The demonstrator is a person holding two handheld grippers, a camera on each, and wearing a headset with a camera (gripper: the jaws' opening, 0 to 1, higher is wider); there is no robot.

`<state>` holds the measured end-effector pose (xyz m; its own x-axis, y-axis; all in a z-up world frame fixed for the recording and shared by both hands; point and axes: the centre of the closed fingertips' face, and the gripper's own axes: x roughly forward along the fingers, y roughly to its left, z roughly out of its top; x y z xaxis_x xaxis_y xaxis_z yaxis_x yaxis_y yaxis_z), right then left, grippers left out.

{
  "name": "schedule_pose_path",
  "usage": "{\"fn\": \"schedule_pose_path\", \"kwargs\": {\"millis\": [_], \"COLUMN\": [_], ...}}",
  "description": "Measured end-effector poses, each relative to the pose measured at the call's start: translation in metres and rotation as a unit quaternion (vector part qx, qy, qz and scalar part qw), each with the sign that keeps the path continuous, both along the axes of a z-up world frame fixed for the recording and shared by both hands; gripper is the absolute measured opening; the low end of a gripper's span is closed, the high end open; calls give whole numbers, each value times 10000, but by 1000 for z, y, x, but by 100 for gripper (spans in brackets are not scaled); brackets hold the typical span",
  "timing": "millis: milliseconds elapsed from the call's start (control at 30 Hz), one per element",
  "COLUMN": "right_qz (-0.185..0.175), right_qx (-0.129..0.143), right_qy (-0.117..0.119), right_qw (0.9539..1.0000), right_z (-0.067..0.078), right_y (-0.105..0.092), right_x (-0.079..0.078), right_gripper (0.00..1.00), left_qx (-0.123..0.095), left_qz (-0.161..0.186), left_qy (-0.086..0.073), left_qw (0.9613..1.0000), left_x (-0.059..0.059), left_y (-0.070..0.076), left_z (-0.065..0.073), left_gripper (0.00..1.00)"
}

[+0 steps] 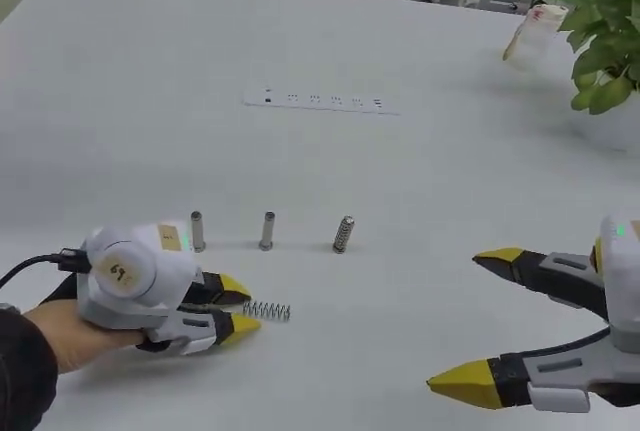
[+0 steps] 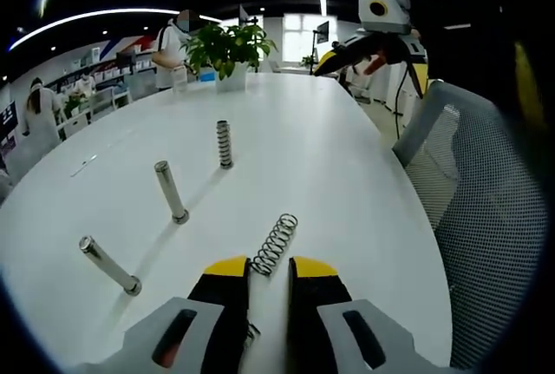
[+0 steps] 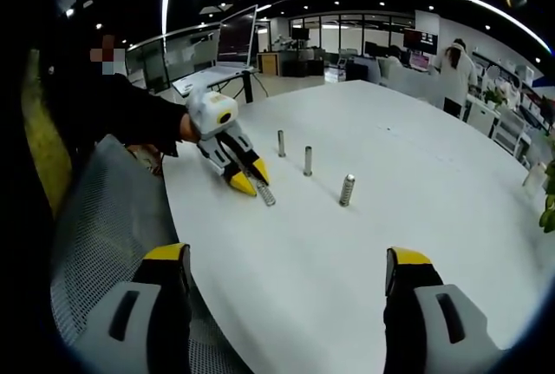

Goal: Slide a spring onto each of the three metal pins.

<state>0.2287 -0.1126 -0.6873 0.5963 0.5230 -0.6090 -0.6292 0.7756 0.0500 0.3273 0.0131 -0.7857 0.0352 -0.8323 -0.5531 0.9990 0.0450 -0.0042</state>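
at the far left of the head view a hand [image 1: 70,336] holds the left gripper [image 1: 242,306] low over the white table [image 1: 420,181], its yellow-tipped jaws pointing right. the jaws stand a little apart, with a narrow gap between them, and they pinch nothing. a loose spring [image 1: 266,310] lies flat on the table just off those tips. in the left gripper view its near end sits in the gap between the two yellow tips and the rest runs forward and away. whether the coil touches either tip cannot be told.

beyond the gripper and the spring, three metal pins stand upright in a row. the left pin [image 1: 197,231] is bare and rises just behind the gripper's white body. the middle pin [image 1: 267,230] is bare too, and stands behind the loose spring, apart from it. the right pin [image 1: 343,234] already wears a spring around its shaft.

farther back on the table lies a white power strip [image 1: 318,101].

at the right edge the right gripper [image 1: 462,319] hangs above the table with its jaws spread wide and nothing between them, well apart from the pins and the loose spring. a potted plant [image 1: 605,41] stands at the far right corner.
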Motion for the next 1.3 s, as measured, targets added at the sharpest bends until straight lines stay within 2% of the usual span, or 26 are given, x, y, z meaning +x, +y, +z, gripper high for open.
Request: {"fn": "schedule_pose_path", "kwargs": {"millis": [500,867,1067,1300], "right_qz": [11,72,145,266], "right_qx": [-3,-29,-38,-31], "right_qy": [41,62,13,-53], "right_qw": [10000,10000,9999,9996], "right_z": [-2,-3,-1,3], "right_y": [0,2,5,9], "right_x": [1,2,5,12], "right_gripper": [90,89,88,86], "left_qx": [-2,-15,-72,-228], "left_qz": [-25,34,88,202], "left_qy": [-120,-75,-35,-21], "left_qw": [9999,10000,9999,9995], "left_x": [-1,-3,-6,-12], "left_y": [0,1,5,9], "left_z": [-1,-1,6,21], "left_gripper": [5,3,3,3]}}
